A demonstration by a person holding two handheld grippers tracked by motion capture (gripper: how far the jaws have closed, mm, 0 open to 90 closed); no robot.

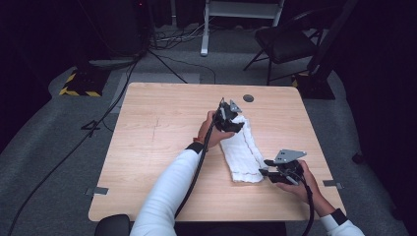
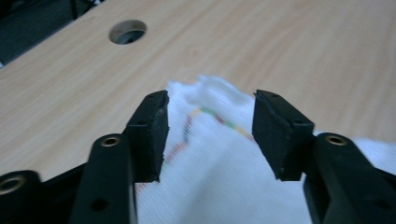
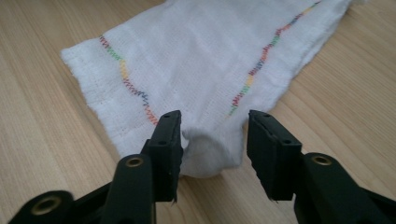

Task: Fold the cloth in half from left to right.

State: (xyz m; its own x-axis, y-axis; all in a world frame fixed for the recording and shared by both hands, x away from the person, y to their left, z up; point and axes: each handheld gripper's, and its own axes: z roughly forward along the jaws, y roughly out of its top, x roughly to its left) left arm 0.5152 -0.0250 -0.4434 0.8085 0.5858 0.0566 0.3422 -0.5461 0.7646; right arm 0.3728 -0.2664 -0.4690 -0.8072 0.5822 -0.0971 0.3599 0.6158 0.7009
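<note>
- Where the wooden counter (image 1: 162,142) carries the work, we see a white cloth (image 1: 241,150) lying folded in a long strip right of the middle, running from the far side toward the person's right.
- Our left gripper (image 1: 230,118) sits at the far end of that strip, with the hand behind it and a white sleeve (image 1: 167,191) reaching in from the bottom edge.
- In the left gripper view its jaws stand wide apart, and the cloth (image 2: 219,158) lies between and below them; the ruffled far corner rises in the gap.
- The inner face of the left-hand pad looks close to the fabric, though the blur there keeps us from saying whether it touches.
- Our right gripper (image 1: 269,173) is at the near end of the strip, just beside the cloth's lower corner.
- In the right gripper view those jaws are also spread wide, with the folded corner of the cloth (image 3: 205,70) bulging up between them; the left-hand pad meets the fabric, while the other pad stands a little clear of it.
- Neither gripper has closed on anything.
- Two lines of multicoloured zigzag stitching (image 3: 261,56) run along the cloth, one near each long edge.
- A round hole (image 1: 248,98) is cut in the counter beyond the left gripper, and it shows again in the left gripper view (image 2: 127,31).
</note>
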